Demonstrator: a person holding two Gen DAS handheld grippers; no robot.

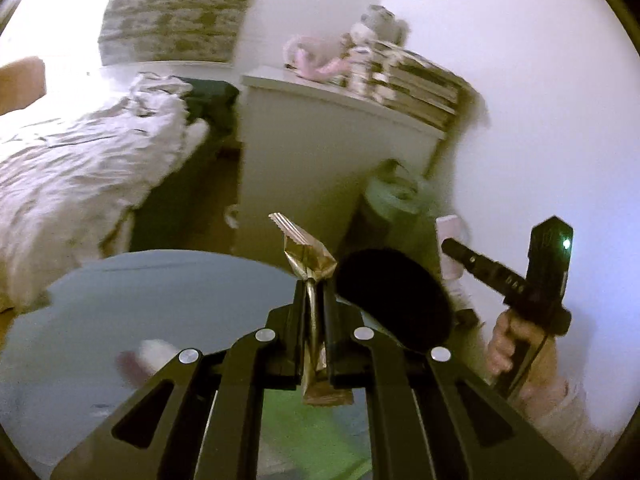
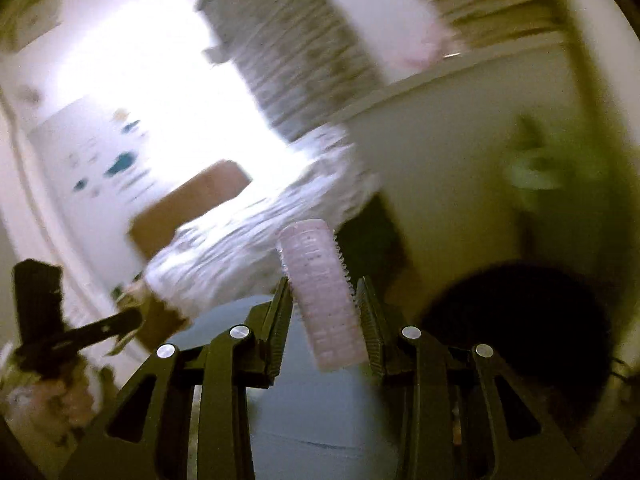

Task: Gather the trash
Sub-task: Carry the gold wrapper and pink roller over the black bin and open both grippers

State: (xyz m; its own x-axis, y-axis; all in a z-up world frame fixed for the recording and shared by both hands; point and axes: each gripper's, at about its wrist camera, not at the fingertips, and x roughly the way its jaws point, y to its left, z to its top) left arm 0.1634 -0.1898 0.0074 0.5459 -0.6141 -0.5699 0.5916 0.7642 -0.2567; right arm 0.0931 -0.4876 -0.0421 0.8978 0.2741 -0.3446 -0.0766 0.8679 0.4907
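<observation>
My left gripper [image 1: 312, 286] is shut on a crumpled gold foil wrapper [image 1: 306, 256] and holds it above a round grey-blue table [image 1: 140, 292]. My right gripper [image 2: 325, 284] is shut on a pink hair roller [image 2: 324, 296], which stands upright between the fingers. The right gripper also shows in the left wrist view [image 1: 452, 246] at the right, with the pink roller [image 1: 450, 228] at its tip. A bin with a pale green liner [image 1: 394, 196] stands on the floor beside a white cabinet.
A white cabinet [image 1: 320, 152] with stacked books and soft toys stands ahead against the wall. A bed with a rumpled white duvet [image 1: 80, 168] is on the left. A dark round object [image 1: 394, 300] sits by the table's right edge. The right wrist view is motion-blurred.
</observation>
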